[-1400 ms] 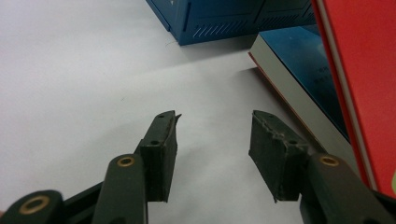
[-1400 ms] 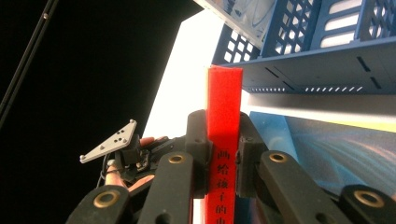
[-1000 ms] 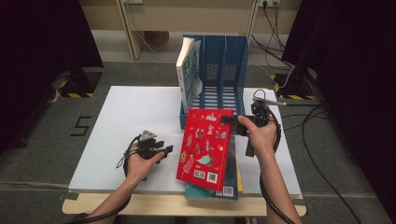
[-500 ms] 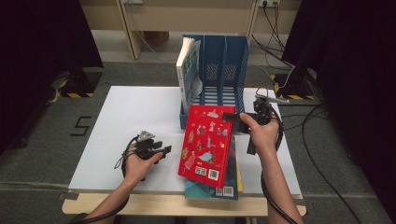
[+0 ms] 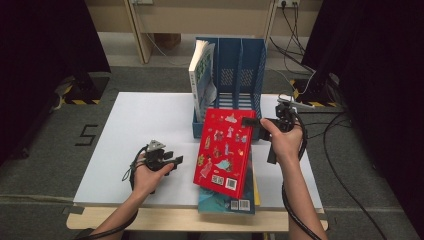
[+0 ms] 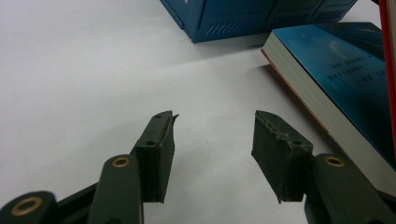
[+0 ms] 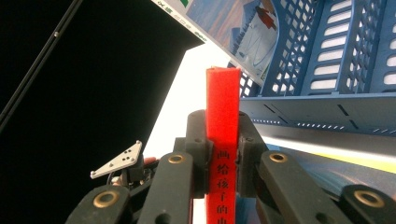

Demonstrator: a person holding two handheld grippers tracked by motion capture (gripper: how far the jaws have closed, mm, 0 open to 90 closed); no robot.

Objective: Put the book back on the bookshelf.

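The red book [image 5: 223, 152] is lifted off the desk [image 5: 130, 130], just in front of the blue file rack [image 5: 239, 75], which serves as the landmark here. Its long axis runs from the rack toward the person, with the far end raised and close to the rack's front edge and the near end lower, over a stack of books [image 5: 227, 202] lying flat on the desk in front of the rack. The illustrated cover faces up and toward the person, tilted a little to the left.

The right gripper [image 5: 260, 129] sits at the book's upper right corner, on the side of the book away from the other hand, just in front of the rack's right half. Its jaws are clamped across the spine [image 7: 223, 140], one pad on each cover, so the book stands edge-on between them in the right gripper view.

The left gripper [image 5: 167, 162] rests in the hand low over the desk, well to the left of the rack's front and apart from the red book. Its jaws stand apart with nothing between them. A book with a pale cover [image 5: 201, 82] stands upright in the rack's left compartment.
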